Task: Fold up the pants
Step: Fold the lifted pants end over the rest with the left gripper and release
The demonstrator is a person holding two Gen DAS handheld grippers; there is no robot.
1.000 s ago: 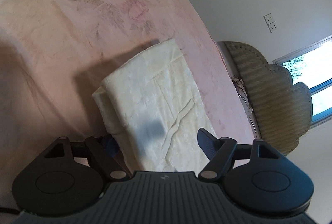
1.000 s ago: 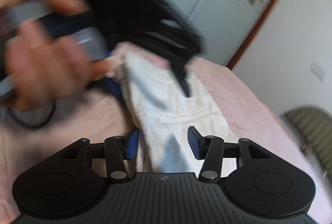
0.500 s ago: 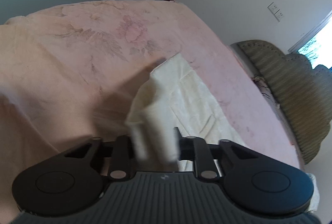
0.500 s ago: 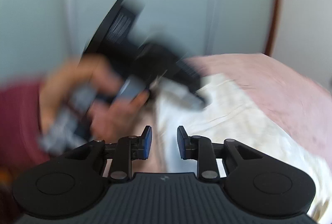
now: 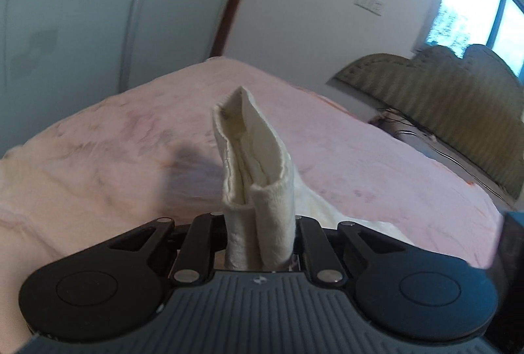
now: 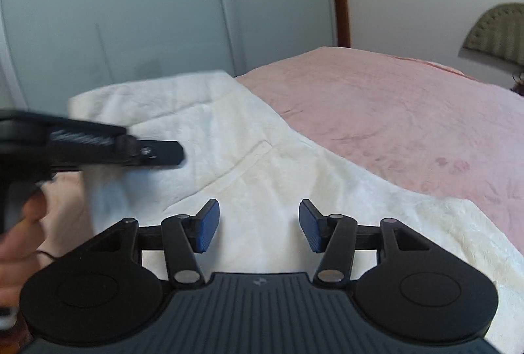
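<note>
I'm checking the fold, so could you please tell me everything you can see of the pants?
The pants are cream-white, of soft, plush-looking fabric, with a stitched seam that may be a pocket. They lie spread on the pink bedspread. The left gripper is shut on a bunched, hemmed edge, which stands up between its fingers. The right gripper hangs open above the cloth.

pink bedspread (image 5: pixel 376 164), green headboard (image 5: pixel 458 82), wardrobe (image 6: pixel 131 10)

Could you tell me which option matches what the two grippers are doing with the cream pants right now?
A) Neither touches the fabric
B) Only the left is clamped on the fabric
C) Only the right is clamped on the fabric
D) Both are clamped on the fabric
B: the left gripper pinches a bunched fold of the pants, while the right gripper has its fingers apart with nothing pressed between them.
</note>
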